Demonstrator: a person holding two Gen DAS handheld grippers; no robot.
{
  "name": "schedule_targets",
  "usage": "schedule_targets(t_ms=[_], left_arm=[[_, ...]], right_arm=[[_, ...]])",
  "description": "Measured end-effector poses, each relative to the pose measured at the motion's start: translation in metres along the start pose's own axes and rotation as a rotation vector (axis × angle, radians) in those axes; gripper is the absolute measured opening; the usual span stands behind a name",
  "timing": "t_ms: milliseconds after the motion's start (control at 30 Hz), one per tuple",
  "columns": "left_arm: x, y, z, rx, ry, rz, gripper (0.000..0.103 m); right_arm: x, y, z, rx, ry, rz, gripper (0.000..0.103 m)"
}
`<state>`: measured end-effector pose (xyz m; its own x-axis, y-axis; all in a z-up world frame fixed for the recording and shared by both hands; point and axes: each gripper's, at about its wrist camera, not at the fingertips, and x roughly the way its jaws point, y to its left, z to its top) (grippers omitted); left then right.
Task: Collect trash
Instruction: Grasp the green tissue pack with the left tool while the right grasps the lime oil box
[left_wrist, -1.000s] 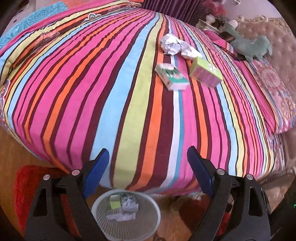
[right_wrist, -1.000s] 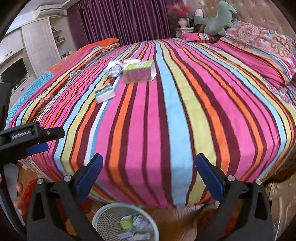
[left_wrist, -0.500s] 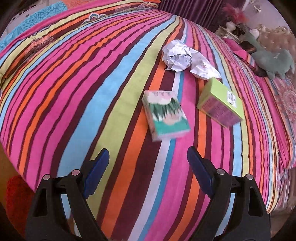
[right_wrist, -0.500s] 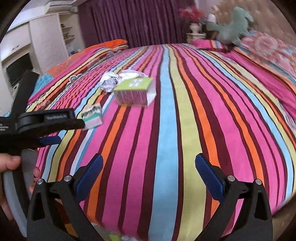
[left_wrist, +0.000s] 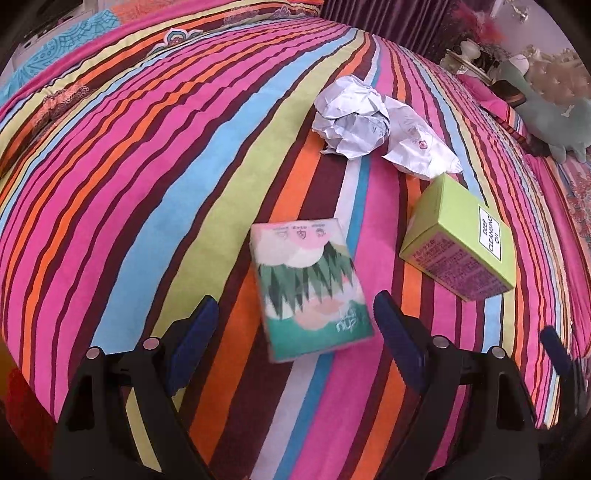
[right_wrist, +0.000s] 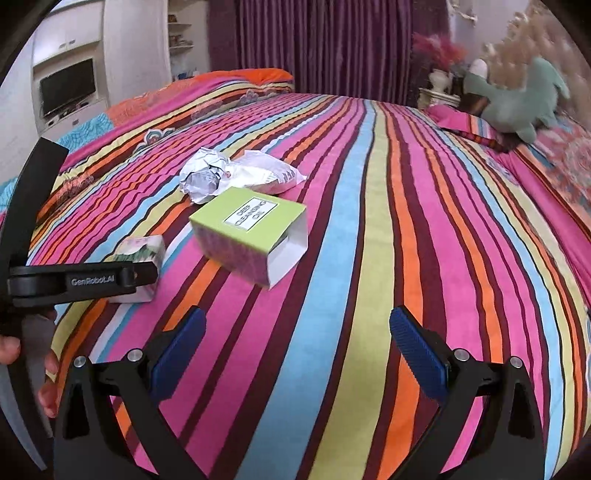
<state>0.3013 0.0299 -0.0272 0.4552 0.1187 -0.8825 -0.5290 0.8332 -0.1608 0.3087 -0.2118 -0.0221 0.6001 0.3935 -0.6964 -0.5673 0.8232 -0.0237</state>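
Note:
Trash lies on the striped bed (left_wrist: 129, 184): a green tissue pack (left_wrist: 310, 284), a lime box labelled cleansing oil (left_wrist: 458, 240), a crumpled paper ball (left_wrist: 351, 118) and a white wrapper (left_wrist: 417, 147). My left gripper (left_wrist: 295, 339) is open, its blue pads either side of the tissue pack's near end, not touching. In the right wrist view my right gripper (right_wrist: 297, 350) is open and empty, short of the lime box (right_wrist: 247, 232); the tissue pack (right_wrist: 142, 254) sits partly behind the left gripper's body (right_wrist: 81, 282). The paper ball (right_wrist: 205, 177) and wrapper (right_wrist: 262, 175) lie beyond.
A teal plush toy (right_wrist: 517, 99) rests by the headboard at the far right. Purple curtains (right_wrist: 332, 44) and a white cabinet with a TV (right_wrist: 66, 88) stand beyond the bed. A fingertip of the right gripper (left_wrist: 554, 349) shows at the left view's right edge.
Both grippers have moved forward over the bed from above the floor basket. The tissue pack now sits between the left gripper's pads; the basket has left view.

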Motion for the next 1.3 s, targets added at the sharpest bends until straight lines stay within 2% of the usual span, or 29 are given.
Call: schedule_targets(t_ms=[167,267,500,600,767,833,900,1000,1067,1100,1133,1300], left_arm=[[0.010,-0.008,0.005,0.032,0.014,0.059,0.084],[0.011,-0.007,0.006,0.038,-0.004,0.071,0.084],[0.016,-0.011,0.001,0.118,-0.041,0.102,0.082],[0.016,-0.013,-0.001,0.160,-0.071,0.120,0.075],[0.014,-0.009,-0.002,0.189,-0.103,0.122,0.057],[0.014,-0.007,-0.001,0.204,-0.111,0.118,0.052],[0.013,-0.004,-0.001,0.217,-0.115,0.099,0.051],[0.013,-0.001,-0.002,0.241,-0.117,0.069,0.050],[0.013,0.001,-0.002,0.263,-0.117,0.052,0.050],[0.013,0.002,-0.002,0.279,-0.116,0.043,0.050],[0.012,0.004,-0.002,0.291,-0.115,0.031,0.050],[0.011,0.006,-0.004,0.358,-0.116,0.002,0.050]], right_arm=[[0.020,-0.006,0.018,-0.059,0.009,0.046,0.095],[0.030,-0.004,0.027,-0.093,0.018,0.078,0.095],[0.058,0.013,0.051,-0.266,0.057,0.103,0.095],[0.065,0.017,0.058,-0.310,0.067,0.130,0.095],[0.078,0.028,0.065,-0.370,0.093,0.173,0.095],[0.083,0.032,0.067,-0.341,0.123,0.191,0.095],[0.088,0.033,0.067,-0.286,0.155,0.194,0.094],[0.089,0.034,0.059,-0.213,0.165,0.163,0.076],[0.087,0.033,0.057,-0.151,0.166,0.148,0.070],[0.083,0.032,0.055,-0.117,0.157,0.145,0.062],[0.079,0.029,0.052,-0.075,0.152,0.141,0.060],[0.062,0.026,0.036,0.029,0.154,0.111,0.059]])
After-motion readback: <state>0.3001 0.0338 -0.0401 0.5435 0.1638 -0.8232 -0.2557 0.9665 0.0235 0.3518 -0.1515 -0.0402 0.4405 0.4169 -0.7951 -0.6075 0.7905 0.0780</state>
